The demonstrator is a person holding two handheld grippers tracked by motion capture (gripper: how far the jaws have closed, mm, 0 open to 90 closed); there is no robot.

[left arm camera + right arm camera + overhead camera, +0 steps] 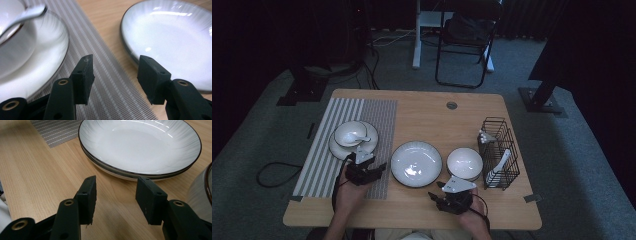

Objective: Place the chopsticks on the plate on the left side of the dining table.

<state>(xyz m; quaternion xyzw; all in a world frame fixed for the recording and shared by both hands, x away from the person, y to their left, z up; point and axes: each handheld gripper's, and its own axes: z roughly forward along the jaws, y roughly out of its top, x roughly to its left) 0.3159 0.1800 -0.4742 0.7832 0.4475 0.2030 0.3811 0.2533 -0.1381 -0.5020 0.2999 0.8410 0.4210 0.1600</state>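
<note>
From above, the high view shows the wooden desk (432,117) with a striped placemat (324,150) on its left part. On the placemat stands a plate carrying a small bowl (350,133) with a white spoon (362,139) in it. A wide plate (416,163) lies in the middle of the desk, a smaller bowl (464,163) is just beside it to the right, and a black wire rack (500,152) with white pieces stands at the right edge. The left gripper (362,169) hovers over the placemat between the two plates; the right gripper (447,196) is near the front edge, below the smaller bowl.

The left gripper view adds detail: its jaws are released with nothing between them, above the placemat (107,82), the wide plate's rim (132,53) close to one jaw.

The right gripper view shows released, empty jaws over bare wood, aimed at the wide plate (140,145), which here turns out to be two stacked plates.
</note>
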